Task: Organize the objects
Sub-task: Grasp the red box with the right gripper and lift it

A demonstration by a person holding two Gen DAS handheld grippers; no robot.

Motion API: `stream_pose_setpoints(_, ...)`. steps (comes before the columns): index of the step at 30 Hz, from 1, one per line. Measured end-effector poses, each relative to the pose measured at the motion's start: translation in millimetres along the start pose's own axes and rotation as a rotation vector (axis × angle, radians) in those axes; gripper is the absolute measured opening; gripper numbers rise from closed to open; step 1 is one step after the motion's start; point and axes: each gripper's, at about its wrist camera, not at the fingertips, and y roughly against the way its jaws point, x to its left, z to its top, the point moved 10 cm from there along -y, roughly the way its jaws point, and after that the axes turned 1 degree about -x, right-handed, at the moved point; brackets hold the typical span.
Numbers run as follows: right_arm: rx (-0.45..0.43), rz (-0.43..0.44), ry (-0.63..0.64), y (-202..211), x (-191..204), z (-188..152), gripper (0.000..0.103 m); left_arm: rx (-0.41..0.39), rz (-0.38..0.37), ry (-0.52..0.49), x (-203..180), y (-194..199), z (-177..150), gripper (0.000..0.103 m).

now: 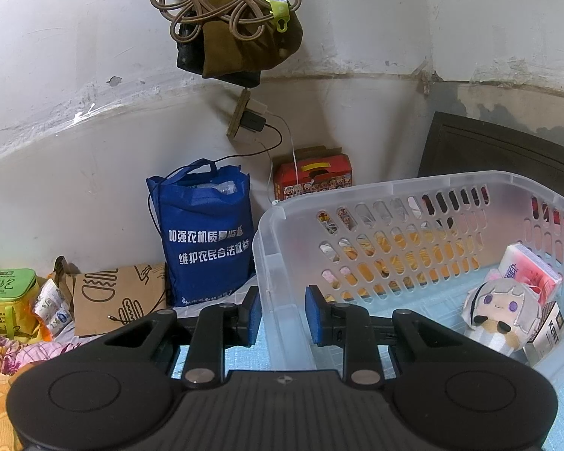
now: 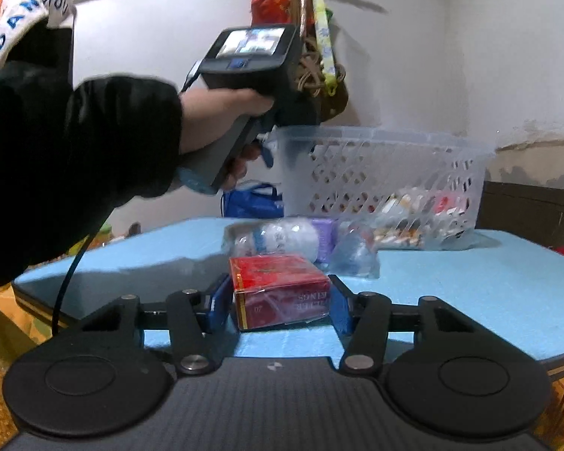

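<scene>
A red, cellophane-wrapped cigarette carton [image 2: 280,289] lies on the light blue tabletop [image 2: 470,300] directly between the blue-padded fingers of the right gripper [image 2: 278,306]. Its jaws sit close on either side of the carton; the right pad looks to be against the carton's side, while whether the left pad touches cannot be told for sure, so a firm pinch is not certain. Just beyond the carton, farther from the gripper, lie a clear plastic-wrapped roll with a purple pack [image 2: 282,240] and a crumpled clear bag [image 2: 357,251], both blurred.

Past these, ahead and to the right, stands a translucent white plastic basket with slotted walls [image 2: 376,173] on the same tabletop. The left gripper [image 1: 283,315] is narrowed onto the basket's near corner wall [image 1: 282,263], one blue pad outside and the other inside; the wall passes between them, and the pinch appears to be on it. Inside the basket, to the right of this gripper, rest a grey-haired plush doll [image 1: 500,315], a pink-and-white tissue pack [image 1: 530,274] behind it and a white box with dark lettering [image 1: 549,334] beside it.

In the right wrist view a hand in a black sleeve [image 2: 222,124] holds the left gripper's handle above the basket's left end. Ahead and left of the left gripper a blue fabric bag with white lettering [image 1: 206,236] stands against the wall.
</scene>
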Motion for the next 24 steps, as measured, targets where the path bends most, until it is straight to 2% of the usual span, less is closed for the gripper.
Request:
stream_pose_setpoints(4,-0.059,-0.04,-0.016,10,-13,10,0.057,0.0,0.0,0.0,0,0,0,0.031)
stream_pose_setpoints(11,-0.076,-0.084,-0.03,13,-30,13,0.057,0.0,-0.001,0.001,0,1,0,0.031)
stream_pose_setpoints(19,-0.125,-0.152,-0.048,25,-78,34,0.057,0.0,-0.003,0.001,-1,1,0,0.031)
stream_pose_setpoints(24,-0.133,-0.165,-0.058,25,-105,49,0.057,-0.001,0.001,-0.001,-1,1,0,0.031)
